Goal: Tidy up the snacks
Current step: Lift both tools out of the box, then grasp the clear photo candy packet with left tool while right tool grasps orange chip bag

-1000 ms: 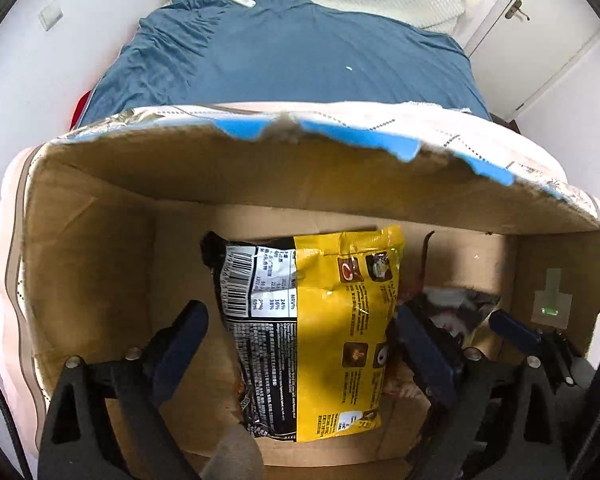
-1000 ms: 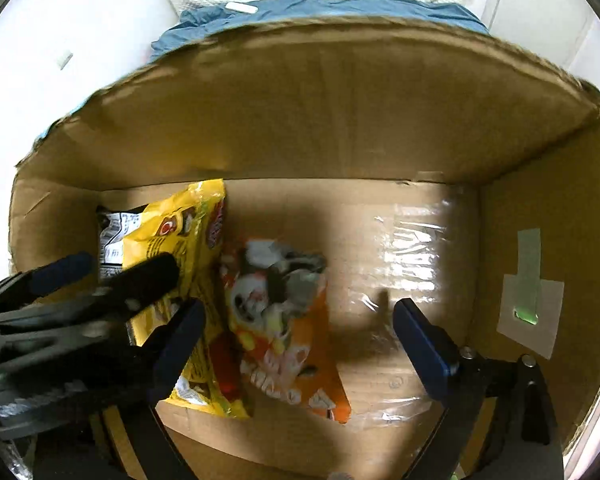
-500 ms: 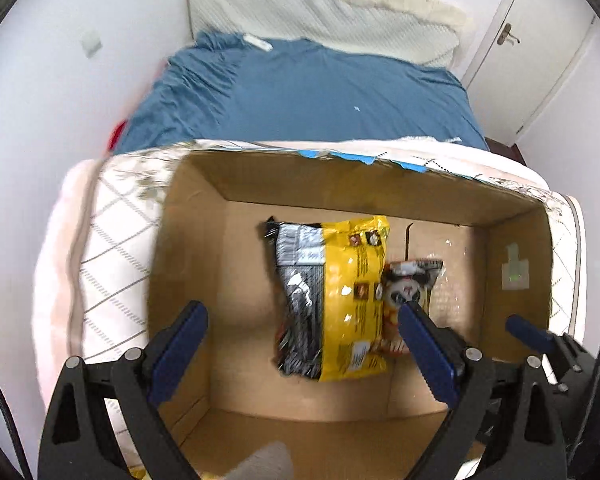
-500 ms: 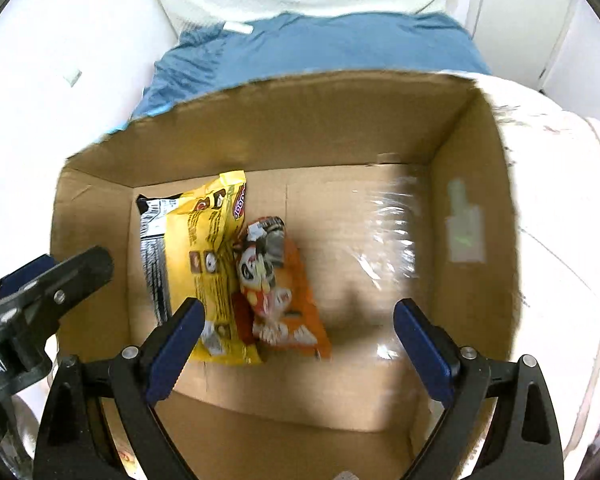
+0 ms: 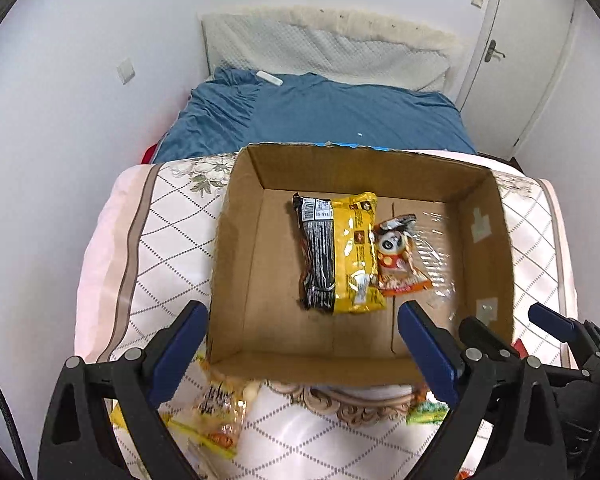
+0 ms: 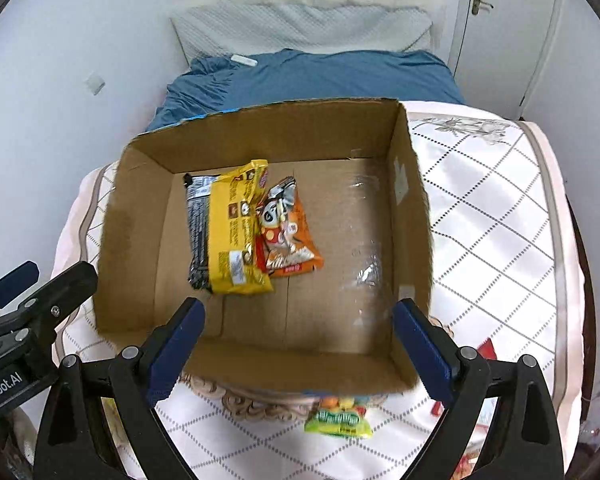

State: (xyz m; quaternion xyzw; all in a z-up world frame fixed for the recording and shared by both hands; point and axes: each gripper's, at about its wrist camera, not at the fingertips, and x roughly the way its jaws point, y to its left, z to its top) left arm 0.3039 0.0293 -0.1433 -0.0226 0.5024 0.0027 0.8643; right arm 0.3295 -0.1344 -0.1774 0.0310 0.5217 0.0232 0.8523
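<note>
Left hand-held gripper [image 5: 300, 344] and right hand-held gripper [image 6: 298, 340] hover released, both empty. Two snack packets, one yellow packet [image 6: 236, 232] and one orange packet [image 6: 288, 240], lie touching inside one cardboard box [image 6: 260, 356].

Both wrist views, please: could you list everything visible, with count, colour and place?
cardboard box: 1, brown, open-topped, on the quilt
yellow snack bag: 1, yellow and black, lying in the box, left of centre
orange snack bag: 1, orange with a cartoon figure, in the box, against the yellow bag's right side
green snack pack: 1, green and yellow, on the quilt in front of the box
pale yellow snack bag: 1, blurred, on the quilt by the box's near left corner
quilt: 1, white with a diamond pattern, under the box
blue sheet: 1, on the bed beyond the box
door: 1, white, far right
left gripper: 1, black with blue pads, open, empty
right gripper: 1, same, open, empty
</note>
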